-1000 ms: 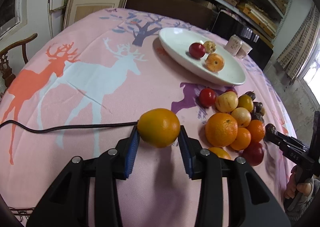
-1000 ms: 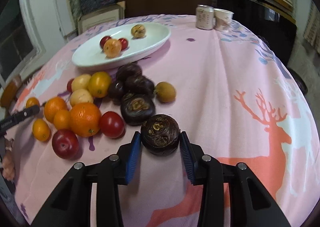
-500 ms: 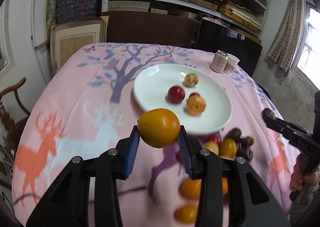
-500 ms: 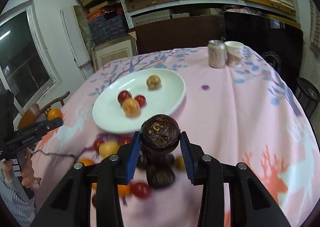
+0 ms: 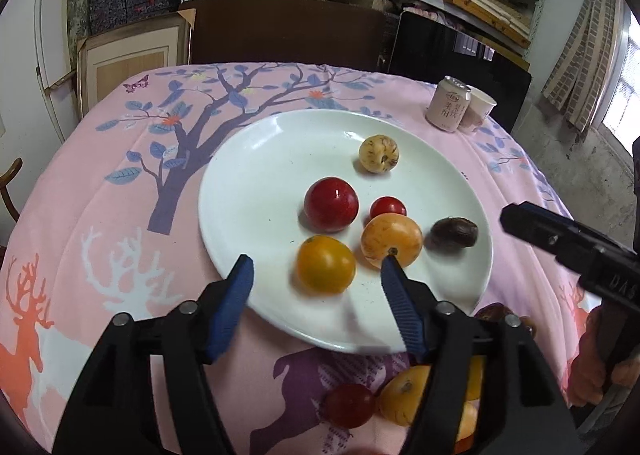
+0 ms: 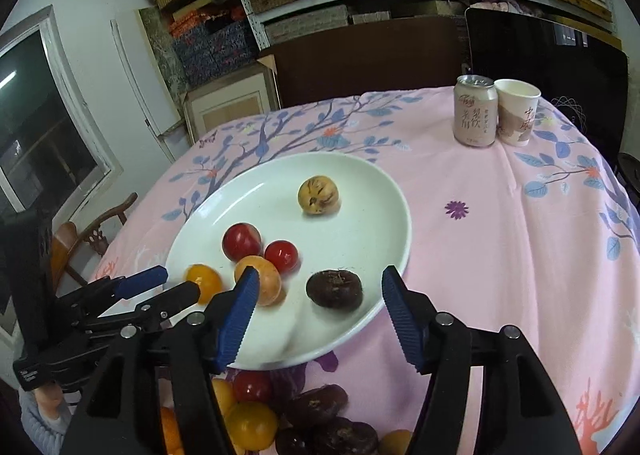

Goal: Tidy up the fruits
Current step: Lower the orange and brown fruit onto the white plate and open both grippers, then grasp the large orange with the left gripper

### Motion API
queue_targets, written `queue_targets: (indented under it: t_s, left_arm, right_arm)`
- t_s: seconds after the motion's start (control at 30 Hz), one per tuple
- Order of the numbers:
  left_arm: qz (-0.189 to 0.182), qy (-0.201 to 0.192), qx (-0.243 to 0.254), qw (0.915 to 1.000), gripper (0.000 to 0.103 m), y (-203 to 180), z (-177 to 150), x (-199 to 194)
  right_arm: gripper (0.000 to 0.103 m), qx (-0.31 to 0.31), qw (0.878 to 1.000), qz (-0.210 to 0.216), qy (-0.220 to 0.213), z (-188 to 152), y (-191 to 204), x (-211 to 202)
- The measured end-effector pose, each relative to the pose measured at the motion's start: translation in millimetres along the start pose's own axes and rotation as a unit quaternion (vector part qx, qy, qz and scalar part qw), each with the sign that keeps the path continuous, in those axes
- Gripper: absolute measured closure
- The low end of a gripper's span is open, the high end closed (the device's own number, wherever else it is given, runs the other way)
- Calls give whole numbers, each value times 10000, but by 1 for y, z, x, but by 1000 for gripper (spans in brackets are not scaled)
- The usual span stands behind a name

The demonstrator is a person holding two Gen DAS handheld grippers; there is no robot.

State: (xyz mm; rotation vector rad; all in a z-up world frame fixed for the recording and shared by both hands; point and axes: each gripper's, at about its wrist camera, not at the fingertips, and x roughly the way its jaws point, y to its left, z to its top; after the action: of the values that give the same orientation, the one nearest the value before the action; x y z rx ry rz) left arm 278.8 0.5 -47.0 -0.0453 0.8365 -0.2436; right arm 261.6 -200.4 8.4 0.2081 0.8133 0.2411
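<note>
Both tongs have let go — two more fruits now lie on the plate.

A second ago the left tongs (image 5: 316,275) clamped the small orange (image 5: 325,263) and the right tongs (image 6: 318,289) the dark chestnut-like fruit (image 6: 334,288); now both gape wide, each fruit resting just ahead of its blue ribbed pads on the glossy white oval plate (image 5: 256,159). The orange is smooth and round, the dark one wrinkled and squat. More fruit waits below the tongs on the pink printed desk (image 6: 500,235) — the sorting looks partway done.
</note>
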Motion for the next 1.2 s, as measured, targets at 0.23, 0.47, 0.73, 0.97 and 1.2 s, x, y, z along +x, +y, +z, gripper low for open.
queue_targets:
  t_s: [0.23, 0.47, 0.73, 0.97, 1.2]
  left_arm:
    - [74, -97, -68, 9999, 34, 14, -27, -36]
    - [-291, -296, 123, 9991, 27, 9, -89, -83]
    - [-600, -228, 625, 9960, 26, -14, -114, -88]
    - [-390, 161, 842, 9956, 19, -21, -119, -69]
    - [30, -4, 409, 9992, 13, 4, -113, -71]
  right_arm:
    - [18, 566, 9975, -110, -404, -21, -34, -41]
    - [15, 1685, 9843, 152, -505, -64, -84, -72]
    - [15, 1729, 9836, 333, -403, -77, -83, -74]
    - [12, 1716, 9837, 331, -410, -76, -82, -78]
    - [11, 1717, 9837, 332, -407, -75, -83, -80]
